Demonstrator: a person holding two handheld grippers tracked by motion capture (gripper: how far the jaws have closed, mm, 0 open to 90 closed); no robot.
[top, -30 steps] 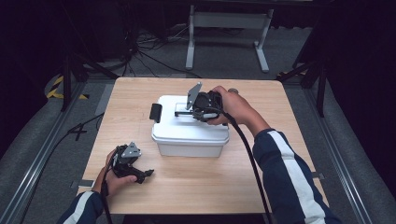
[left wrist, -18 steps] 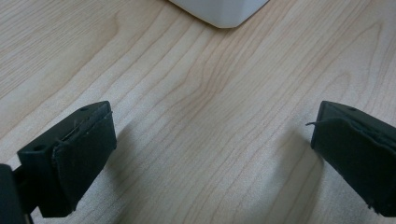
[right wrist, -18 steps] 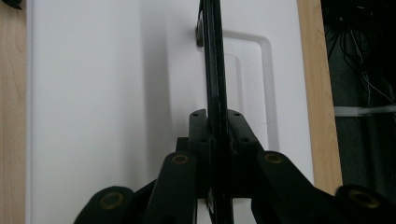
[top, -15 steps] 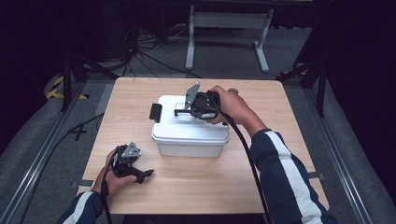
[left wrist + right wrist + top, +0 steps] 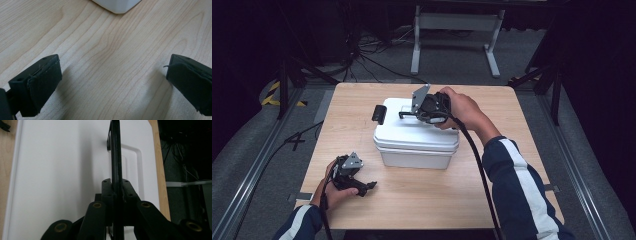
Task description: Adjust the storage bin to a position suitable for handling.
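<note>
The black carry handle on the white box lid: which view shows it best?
The right gripper view: the black carry handle stands upright, clamped between the jaws. The high view shows a sliver; the left gripper view has just a corner of the white box.

The white box [image 5: 416, 145] stands at the centre of the worktop [image 5: 512, 165], blocking the middle; its black latch [image 5: 378, 114] juts out at its upper left. The frame's lower third, right side and left strip are bare wood, open for passing
</note>
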